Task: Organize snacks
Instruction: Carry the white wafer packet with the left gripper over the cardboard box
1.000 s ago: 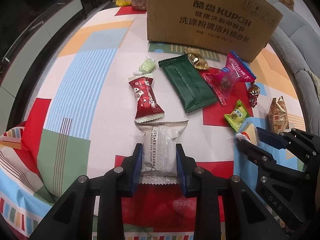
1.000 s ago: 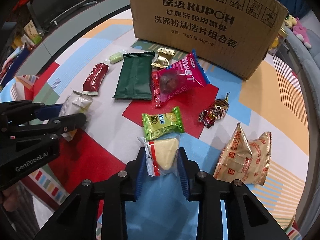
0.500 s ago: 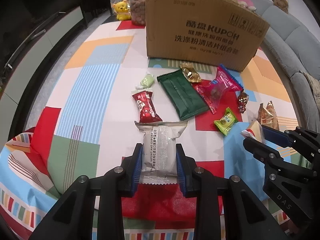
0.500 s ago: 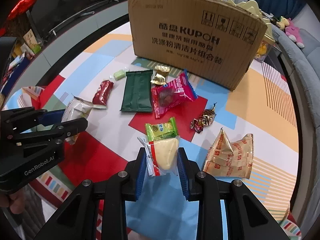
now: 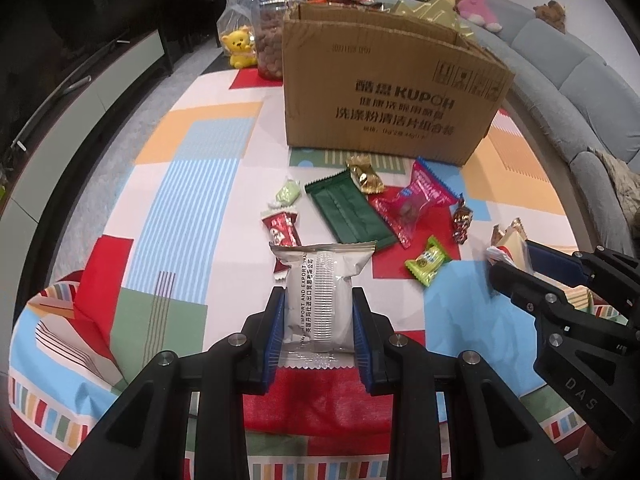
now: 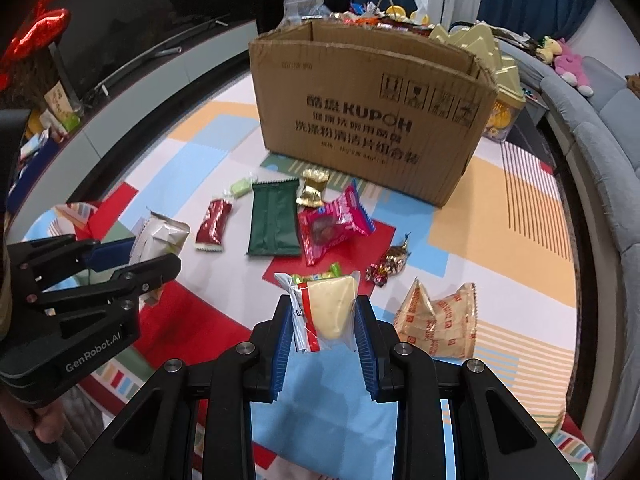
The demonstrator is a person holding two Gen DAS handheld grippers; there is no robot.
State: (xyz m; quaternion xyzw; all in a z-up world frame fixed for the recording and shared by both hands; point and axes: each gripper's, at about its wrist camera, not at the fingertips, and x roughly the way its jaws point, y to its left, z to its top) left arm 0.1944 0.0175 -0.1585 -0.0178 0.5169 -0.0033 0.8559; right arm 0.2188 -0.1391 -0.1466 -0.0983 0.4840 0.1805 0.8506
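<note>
My left gripper (image 5: 319,312) is shut on a silver snack packet (image 5: 320,292), held above the patterned tablecloth (image 5: 192,184). My right gripper (image 6: 323,320) is shut on a clear packet with a pale yellow wedge (image 6: 328,308), also lifted off the cloth. Each gripper shows in the other's view: the right gripper (image 5: 516,264) at the right edge, the left gripper (image 6: 136,256) at the left. The open cardboard box (image 5: 392,92) stands at the back. In front of it lie a green packet (image 5: 348,208), a pink packet (image 5: 416,204), a red packet (image 5: 282,232) and a lime candy (image 5: 428,260).
A gold candy (image 6: 314,188), a brown foil candy (image 6: 390,264) and an orange biscuit bag (image 6: 440,316) also lie on the cloth. A jar (image 5: 270,46) and yellow bear (image 5: 240,46) stand left of the box. A grey sofa (image 5: 580,92) runs along the right.
Both grippers have risen with their packets; the table and box look farther away and the box's open top has come into view. The grips are unchanged.
</note>
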